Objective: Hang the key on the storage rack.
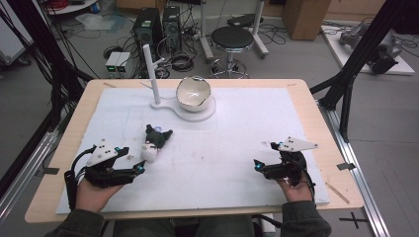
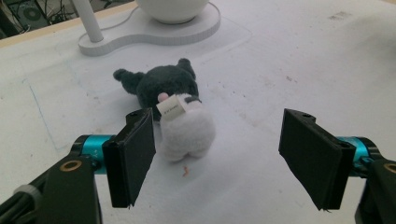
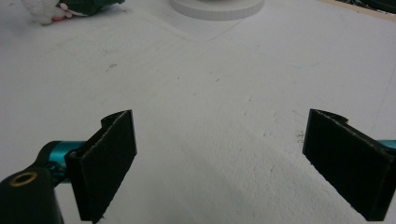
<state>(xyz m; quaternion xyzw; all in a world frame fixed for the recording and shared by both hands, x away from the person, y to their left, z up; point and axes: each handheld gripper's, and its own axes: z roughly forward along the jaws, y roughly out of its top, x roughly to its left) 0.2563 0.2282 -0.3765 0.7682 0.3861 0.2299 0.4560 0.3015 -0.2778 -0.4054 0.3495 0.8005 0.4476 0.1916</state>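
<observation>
A small plush toy with a dark green-grey head and white body (image 1: 154, 143) lies on the white mat (image 1: 222, 163) covering the wooden bench (image 1: 316, 113), left of centre, a paper tag on its back. The left claw (image 1: 132, 159) rests just beside it, released, jaws spread wide with the toy near the left jaw. The right claw (image 1: 263, 155) sits well apart on the mat's right side, also released and holding nothing. Behind the toy a glossy white bowl (image 1: 193, 93) stands on a flat white base with an upright white post (image 1: 152, 74).

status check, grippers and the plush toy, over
Left gripper open, just short of the dark grey and white plush toy. Right gripper open, holding nothing. Toy lying on the white mat, path clear.
</observation>
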